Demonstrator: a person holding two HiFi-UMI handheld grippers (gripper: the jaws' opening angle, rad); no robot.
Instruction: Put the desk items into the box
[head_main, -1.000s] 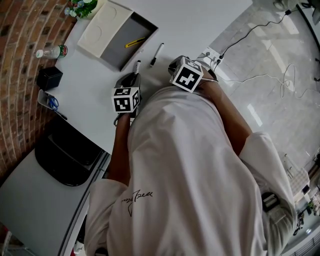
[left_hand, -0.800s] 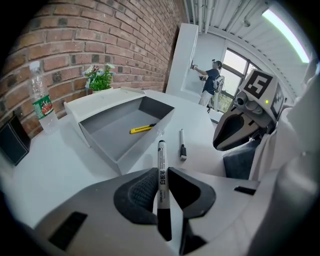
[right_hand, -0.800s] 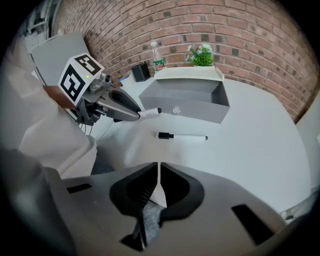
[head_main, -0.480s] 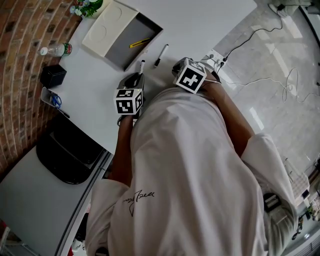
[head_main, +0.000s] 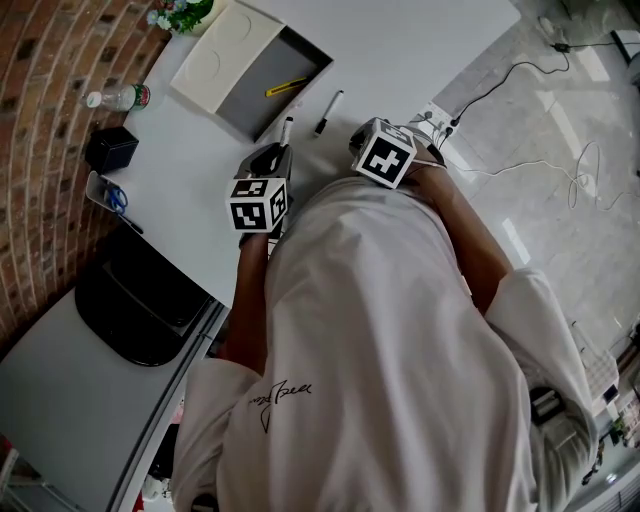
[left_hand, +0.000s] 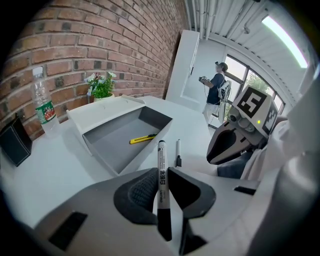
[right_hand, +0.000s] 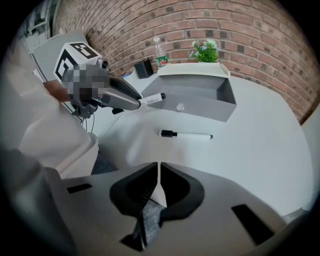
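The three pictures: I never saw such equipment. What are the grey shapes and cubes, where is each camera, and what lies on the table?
A person holds a two-jaw gripper in each hand; the grey shapes are jaws, the patterned cubes belong to them. The head view looks down from the person's head; each other camera rides on one gripper. The left gripper clamps a white marker. The right gripper is shut and empty. On the table stands a grey box with a yellow knife inside; a second pen lies near it.
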